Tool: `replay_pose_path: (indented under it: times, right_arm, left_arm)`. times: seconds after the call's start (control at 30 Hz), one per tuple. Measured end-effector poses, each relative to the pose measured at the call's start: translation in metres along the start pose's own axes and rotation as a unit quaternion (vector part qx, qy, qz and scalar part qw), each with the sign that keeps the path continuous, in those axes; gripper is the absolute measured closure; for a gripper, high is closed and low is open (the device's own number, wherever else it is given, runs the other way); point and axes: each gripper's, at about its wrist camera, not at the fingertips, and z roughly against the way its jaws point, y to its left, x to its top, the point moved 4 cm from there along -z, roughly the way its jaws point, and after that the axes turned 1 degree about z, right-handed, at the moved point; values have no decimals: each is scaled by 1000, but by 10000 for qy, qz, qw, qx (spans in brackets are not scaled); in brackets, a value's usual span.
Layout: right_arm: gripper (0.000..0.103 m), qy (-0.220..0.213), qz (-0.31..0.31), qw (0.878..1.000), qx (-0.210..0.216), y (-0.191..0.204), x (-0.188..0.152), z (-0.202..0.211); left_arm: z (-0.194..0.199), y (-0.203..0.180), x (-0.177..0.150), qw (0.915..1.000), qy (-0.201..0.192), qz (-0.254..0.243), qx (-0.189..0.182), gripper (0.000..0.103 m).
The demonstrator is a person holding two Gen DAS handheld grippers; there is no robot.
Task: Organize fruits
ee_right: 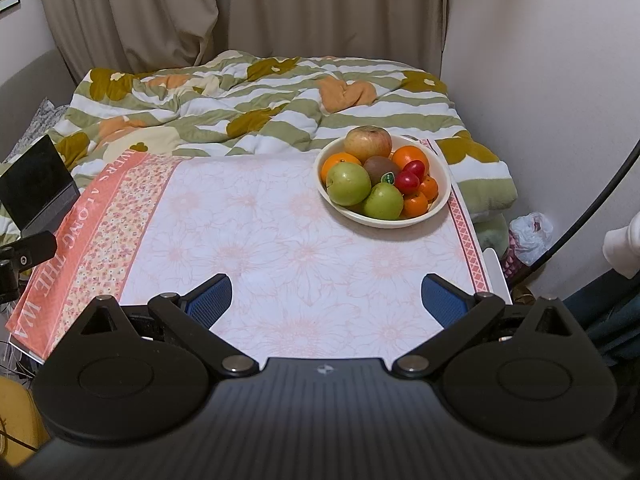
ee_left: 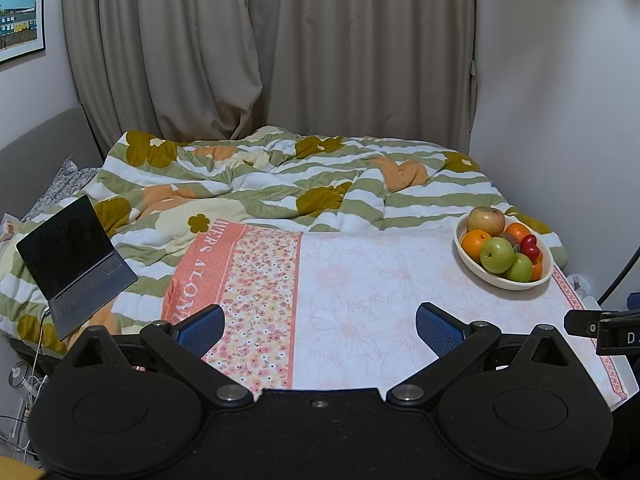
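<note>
left gripper: jaws stood wide apart with nothing between them; the blue pads hung over the near part of the cloth
right gripper: jaws likewise wide and empty, above the pale floral part of the cloth; its black side showed at the right edge of the left wrist view, with a white letter "d" readable on it
bowl: cream, shallow, oval; it sat on the far right corner of the bench, well apart from both grippers
fruits: all were in the bowl; a red-yellow apple at the back, two green apples at the front, oranges to the left, right and front right, two small red fruits touching each other, and a brown kiwi in the middle
sticker: small, green and white, on the kiwi; its print was too small to read
bench: white edge showed at the right, under the cloth
cloth: white with faint pink flowers, a coral band down its left side; white capitals on the band read in part "along the wa"; the letters before that were cut off by the blanket
blanket: green and white stripes with mustard flowers, rumpled on the bed behind the bench
laptop: open, screen dark, on the bed to the left; no brand mark could be read
picture: framed, on the left wall
</note>
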Motion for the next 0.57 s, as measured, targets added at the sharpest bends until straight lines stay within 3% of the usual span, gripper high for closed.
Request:
replay_pose_path:
  times: [0.57]
  right_arm:
    - [0,-19,-165,9998,-90,10,1,4]
  left_arm:
    - [5,13,8,9996,-247,-141,-95,0]
